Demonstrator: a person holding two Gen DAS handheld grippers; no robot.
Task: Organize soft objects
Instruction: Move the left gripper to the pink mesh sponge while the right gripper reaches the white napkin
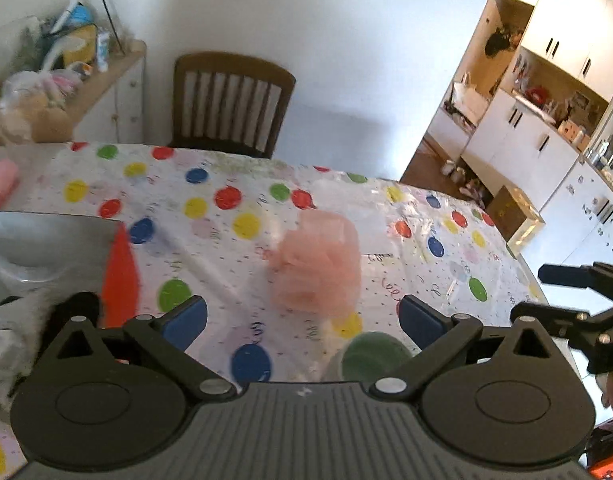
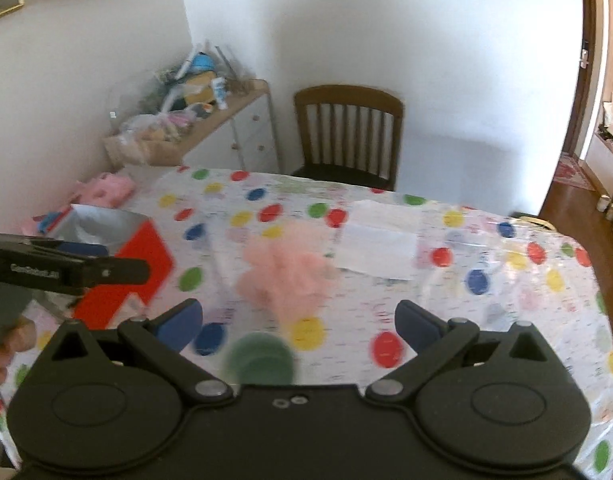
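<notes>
1. White walls enclose a dining room, with one table under a plastic cloth printed with red, yellow, blue and green dots.
2. One dark wooden chair with a slatted back stands at the table's far edge, against the wall.
3. One low sideboard to the left of the chair carries a heap of bags and toys, too jumbled to count.
4. One red and silver box sits open on the table's left side.
5. One sheet of clear plastic lies flat just right of the pouf.
6. One peach mesh pouf, the soft thing at mid-table, is a rounded ruffled clump; it is a little taller than wide in the left view, with no clear pointing end.
7. One pink soft item lies at the table's far left edge.
8. One green round object, blurred, sits near the table's front edge, just in front of the pouf.
9. Two grippers: the left gripper and the right gripper each have jaws spread wide with nothing between them, both above the near side of the table, the pouf ahead.
</notes>
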